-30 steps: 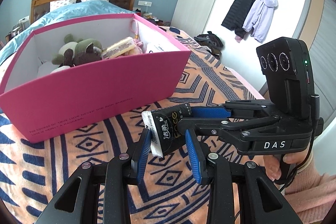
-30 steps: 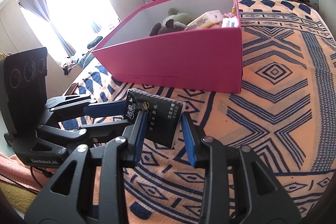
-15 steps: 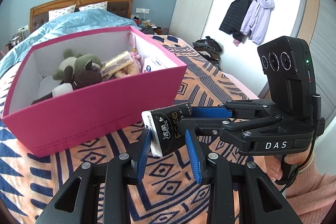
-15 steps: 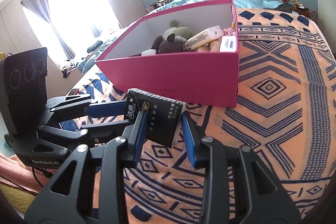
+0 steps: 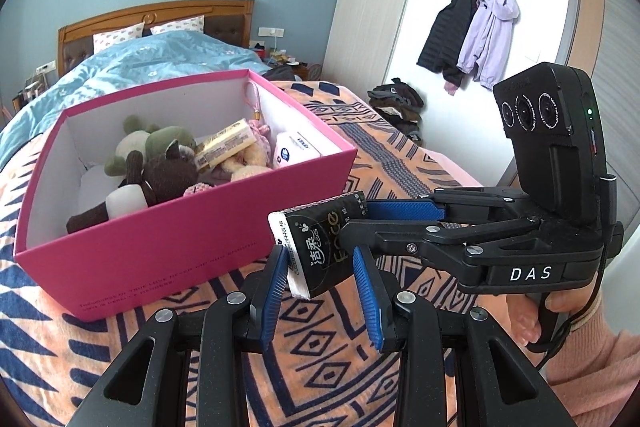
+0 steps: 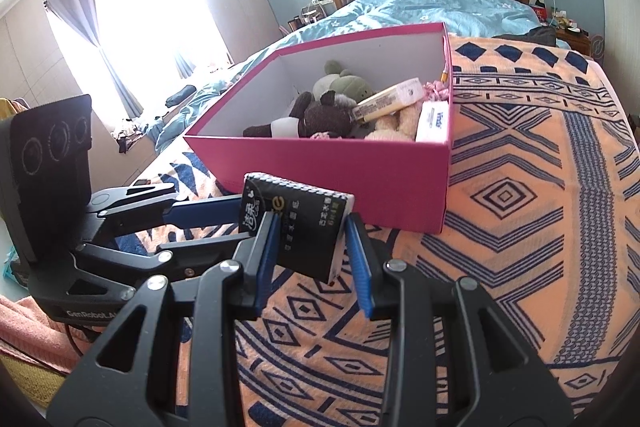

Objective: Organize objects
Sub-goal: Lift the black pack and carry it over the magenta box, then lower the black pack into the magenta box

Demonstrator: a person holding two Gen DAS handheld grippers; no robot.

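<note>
Two tools on one thing here: the left tool [image 5: 322,265] and the right tool [image 6: 310,251] both pinch the same black tissue pack [image 5: 320,241], each from its own side. The pack hangs in the air between them, above the orange-and-navy patterned blanket [image 6: 520,227], just in front of the pink box [image 5: 180,243] and not touching it. The blue pads [image 5: 276,275] of the left tool sit on the pack's white end and dark face. In the right wrist view the other tool's blue pads [image 6: 266,255] squeeze the pack's narrow sides, with the white edge facing right.

Box sits on the bed and is open at the top. Inside it: a brown plush toy [image 5: 160,179], a green plush toy [image 5: 160,143], a yellow bar-shaped packet [image 5: 224,147] lying on top of the pile, a white packet with blue print [image 5: 296,149] leaning at the right wall, and something pink and knitted [image 5: 258,131] behind it. A pink cord [image 5: 254,95] hangs down the back corner.

A hand in a pink sleeve [image 5: 560,315] grips the right tool's handle, seen in the left wrist view. Coats [image 5: 476,31] hang on a wall rack further back.
</note>
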